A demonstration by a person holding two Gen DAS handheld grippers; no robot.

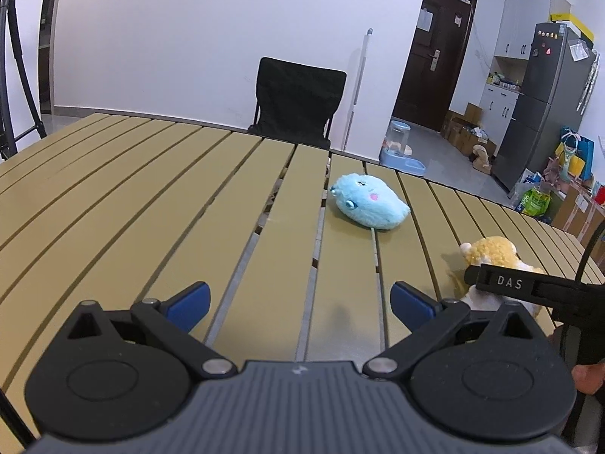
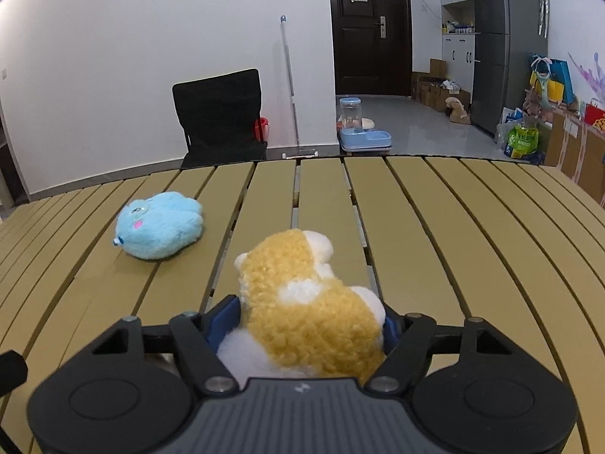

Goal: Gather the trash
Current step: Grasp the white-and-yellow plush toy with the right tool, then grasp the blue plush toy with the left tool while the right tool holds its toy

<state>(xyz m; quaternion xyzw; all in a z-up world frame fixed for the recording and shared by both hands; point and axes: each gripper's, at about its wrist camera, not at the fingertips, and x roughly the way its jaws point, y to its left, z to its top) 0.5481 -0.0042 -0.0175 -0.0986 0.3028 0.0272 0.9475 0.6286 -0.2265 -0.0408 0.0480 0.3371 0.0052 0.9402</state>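
While the left gripper [image 1: 298, 304] hangs wide open and empty above bare slats of the table [image 1: 151, 196], the blue plush [image 1: 368, 202] lies farther in toward the far edge, long axis slanting, face turned leftward in the right wrist view. Right of it, the right gripper [image 2: 314, 321] has its blue fingers [image 2: 225, 319] closed against the yellow-and-white plush [image 2: 302, 302], probably to carry it off; this toy's long axis runs away from the camera, toward the far edge.

L gripper [image 1: 300, 302] jaws wide apart, R gripper [image 2: 312, 325] jaws clamped, both low
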